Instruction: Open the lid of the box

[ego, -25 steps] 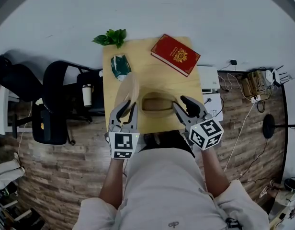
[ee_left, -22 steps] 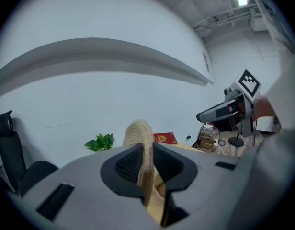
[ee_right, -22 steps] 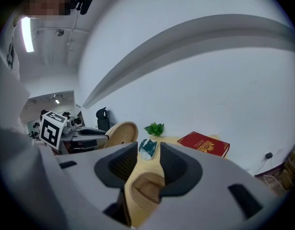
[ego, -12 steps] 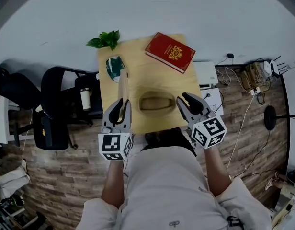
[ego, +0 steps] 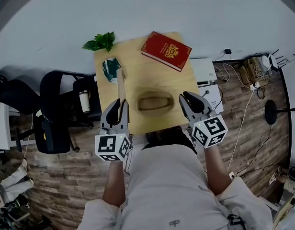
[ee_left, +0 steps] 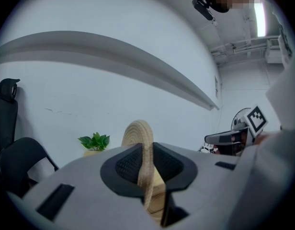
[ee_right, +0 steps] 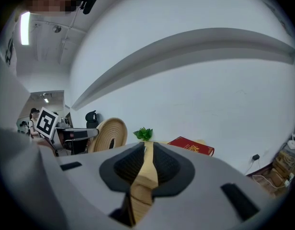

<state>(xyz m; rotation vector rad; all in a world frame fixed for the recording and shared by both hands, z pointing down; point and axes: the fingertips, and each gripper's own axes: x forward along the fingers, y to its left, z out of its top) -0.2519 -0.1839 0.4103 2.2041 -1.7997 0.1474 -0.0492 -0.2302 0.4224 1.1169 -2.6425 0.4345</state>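
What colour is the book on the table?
The book is red with a gold emblem, clearest in the head view.

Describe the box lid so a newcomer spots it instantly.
On the light wooden table, look just left of the oval box at its centre. The lid is the tan, coiled disc clamped on edge in the left gripper; unlike the flat red book and leafy plant, it stands upright.

No legible txt anywhere; red book w/ gold emblem only.

A red book and green pouch are lying on the wooden table. A plant is standing at its corner.
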